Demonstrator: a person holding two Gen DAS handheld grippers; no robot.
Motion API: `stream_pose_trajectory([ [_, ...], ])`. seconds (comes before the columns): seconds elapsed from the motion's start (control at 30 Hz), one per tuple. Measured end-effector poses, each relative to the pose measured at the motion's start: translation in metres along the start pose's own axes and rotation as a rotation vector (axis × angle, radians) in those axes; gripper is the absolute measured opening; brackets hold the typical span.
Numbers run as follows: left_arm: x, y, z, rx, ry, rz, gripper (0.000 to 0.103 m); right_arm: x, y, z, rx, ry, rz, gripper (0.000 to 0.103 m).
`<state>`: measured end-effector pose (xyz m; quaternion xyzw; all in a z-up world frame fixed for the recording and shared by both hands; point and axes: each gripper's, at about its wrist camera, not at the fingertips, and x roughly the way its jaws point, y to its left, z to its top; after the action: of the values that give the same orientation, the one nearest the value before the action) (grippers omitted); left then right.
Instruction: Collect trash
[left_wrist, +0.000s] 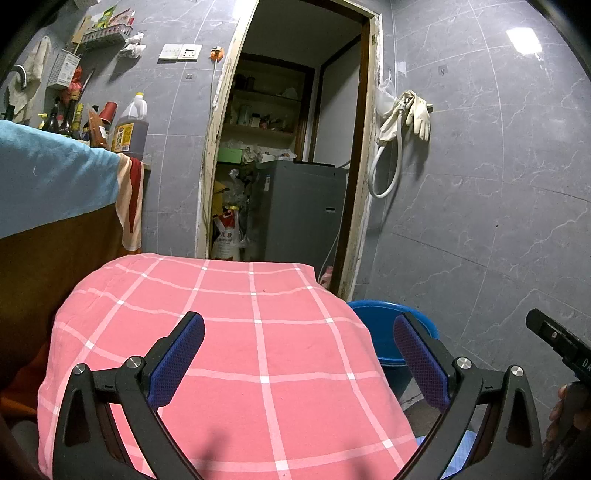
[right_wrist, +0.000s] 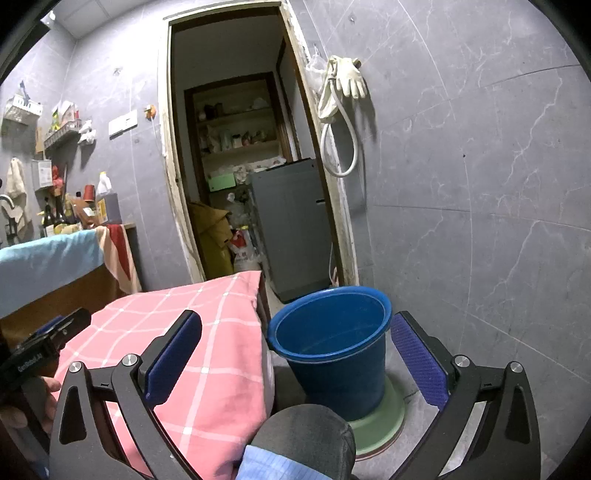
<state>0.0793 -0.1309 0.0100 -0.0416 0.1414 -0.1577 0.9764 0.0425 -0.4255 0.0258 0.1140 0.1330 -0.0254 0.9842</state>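
My left gripper (left_wrist: 299, 332) is open above a pink checked cloth (left_wrist: 229, 354) that covers a low table; nothing lies between its blue pads. My right gripper (right_wrist: 295, 332) is open too, held above the cloth's right edge and a blue bucket (right_wrist: 332, 343). The bucket stands on the floor on a green base (right_wrist: 384, 417), and its inside looks bare. The same bucket (left_wrist: 384, 325) shows past the cloth's right corner in the left wrist view. I see no loose trash on the cloth. The right gripper's body (left_wrist: 561, 347) appears at the right edge of the left wrist view.
An open doorway (left_wrist: 291, 147) ahead leads to a store room with a grey appliance (left_wrist: 299, 210), bags and shelves. A counter under a blue cloth (left_wrist: 51, 173) with bottles stands left. Rubber gloves and a hose (left_wrist: 406, 118) hang on the tiled wall. A grey-clad knee (right_wrist: 306, 435) sits low.
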Motion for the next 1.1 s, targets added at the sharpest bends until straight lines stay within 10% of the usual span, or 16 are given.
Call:
stream_pose_trajectory([
  [1.1,0.0061,0.0057,-0.006,0.02,0.024,0.056,0.101,0.0022,0.0093,0.0026,-0.013,0.008,0.009,0.103],
])
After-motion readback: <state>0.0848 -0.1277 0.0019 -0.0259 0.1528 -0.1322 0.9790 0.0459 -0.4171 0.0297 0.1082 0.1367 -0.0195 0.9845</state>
